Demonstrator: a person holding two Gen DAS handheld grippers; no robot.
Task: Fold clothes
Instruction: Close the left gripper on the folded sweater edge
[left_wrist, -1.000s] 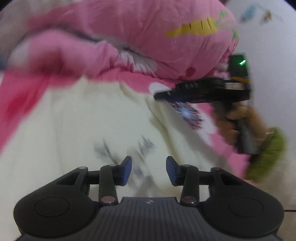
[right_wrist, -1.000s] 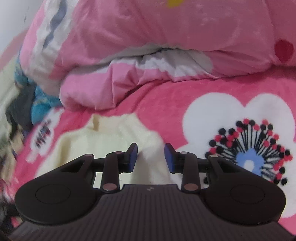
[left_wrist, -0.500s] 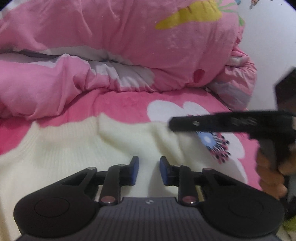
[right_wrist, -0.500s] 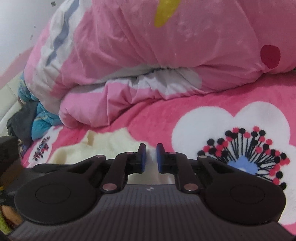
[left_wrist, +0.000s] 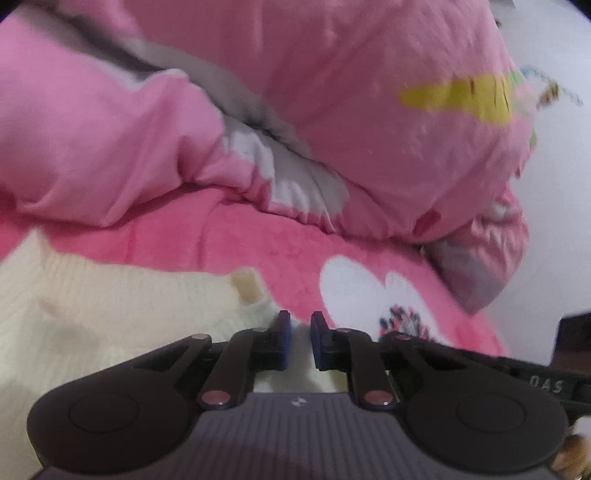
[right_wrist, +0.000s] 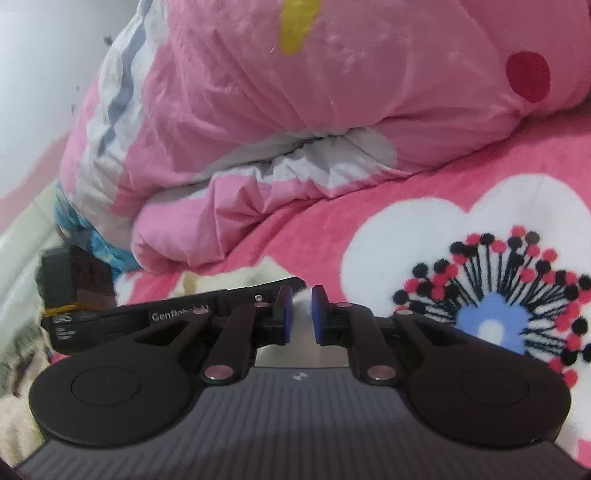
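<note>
Both grippers sit low, side by side, over the cream sweater (left_wrist: 110, 317), which lies spread on the pink blanket (right_wrist: 388, 206) below the duvet (left_wrist: 332, 110). Left gripper (left_wrist: 299, 339) and right gripper (right_wrist: 301, 314) are each nearly closed, pinching sweater fabric between the blue pads.

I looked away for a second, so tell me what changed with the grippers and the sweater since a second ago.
Both grippers narrowed from wide open onto the cream sweater: the left gripper and the right gripper now pinch cream fabric at its edge, close side by side. The pink quilt and the flowered blanket lie as before.
</note>
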